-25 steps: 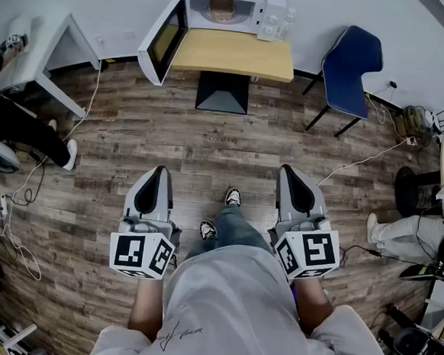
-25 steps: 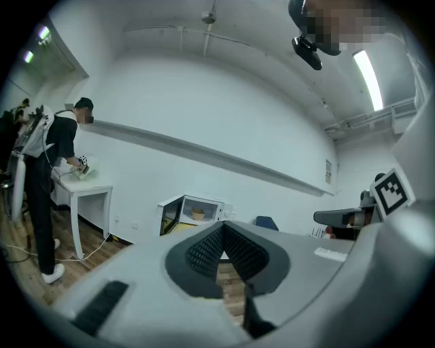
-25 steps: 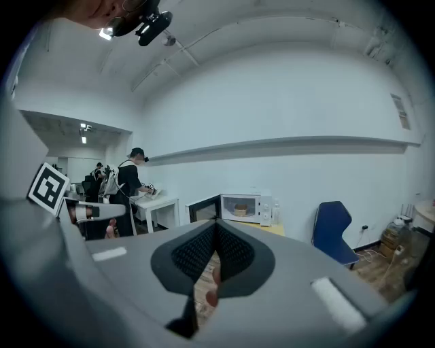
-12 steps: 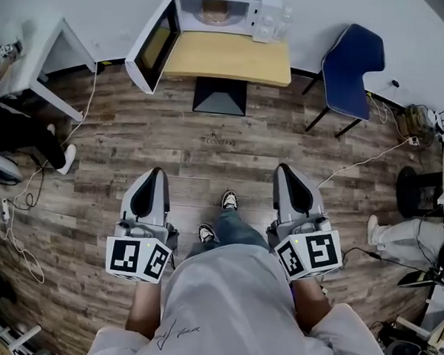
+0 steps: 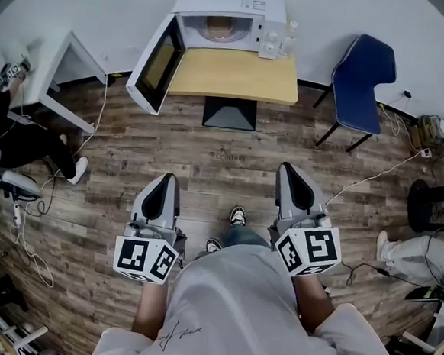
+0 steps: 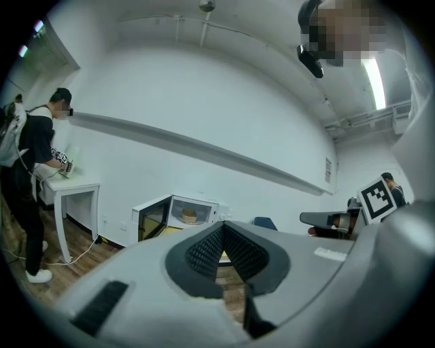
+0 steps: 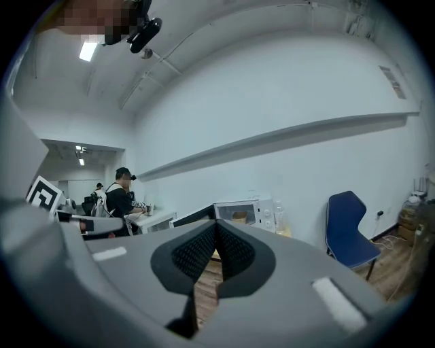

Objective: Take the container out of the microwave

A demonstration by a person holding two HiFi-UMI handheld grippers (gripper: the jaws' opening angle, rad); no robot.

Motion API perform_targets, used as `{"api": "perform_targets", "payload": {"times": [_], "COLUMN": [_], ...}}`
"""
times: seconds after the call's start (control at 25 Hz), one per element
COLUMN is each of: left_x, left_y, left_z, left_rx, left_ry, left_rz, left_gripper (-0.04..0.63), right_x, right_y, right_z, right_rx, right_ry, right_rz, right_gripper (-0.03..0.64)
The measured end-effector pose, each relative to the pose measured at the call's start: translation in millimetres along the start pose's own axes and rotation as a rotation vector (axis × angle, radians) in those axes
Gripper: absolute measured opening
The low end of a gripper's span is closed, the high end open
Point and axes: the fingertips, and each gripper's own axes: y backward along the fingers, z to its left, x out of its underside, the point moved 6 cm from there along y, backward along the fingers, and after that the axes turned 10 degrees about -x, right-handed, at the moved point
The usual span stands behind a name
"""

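The white microwave stands on a small wooden table by the far wall, its door swung open to the left. A tan container sits inside it, also visible as the container and the container in the gripper views. My left gripper and right gripper are held level at waist height over the wood floor, well short of the table. Both point toward the microwave. Each has its jaws shut, with nothing between them: left gripper, right gripper.
A blue chair stands right of the table. A white desk with a person at it is on the left. Cables trail over the floor at left and right. A seated person's legs show at the right edge.
The microwave and table have come nearer and sit slightly larger in the head view as the person walks forward. Both grippers keep their places in front of the body, still shut.
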Motion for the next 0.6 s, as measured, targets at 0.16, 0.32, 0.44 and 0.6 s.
{"api": "perform_targets", "payload": {"times": [0.16,0.32,0.44,0.6], "left_x": [-3,-3,-4,-9], "left_y": [-19,-43,-63,-88], "left_z": [-6,-15,-26,-45], "left_rx": [-0.023,-0.045,-0.049,-0.037], "left_ry": [-0.018,-0.018,-0.025,-0.045], "left_rz": [0.0,0.001,-0.001,-0.005], "left_gripper": [0.002,0.002,0.002,0.002], "right_x": [-2,-6,-8,-9], "right_y": [-13,-24,-30,-38], "right_z": [-22,-45,-66,-91], "right_rx": [0.011,-0.017,-0.046,-0.051], "right_ry": [0.014,0.021,-0.004,-0.03], "right_rz": [0.014,0.014,0.007,0.014], "right_gripper": [-0.002,-0.002,-0.002,-0.002]}}
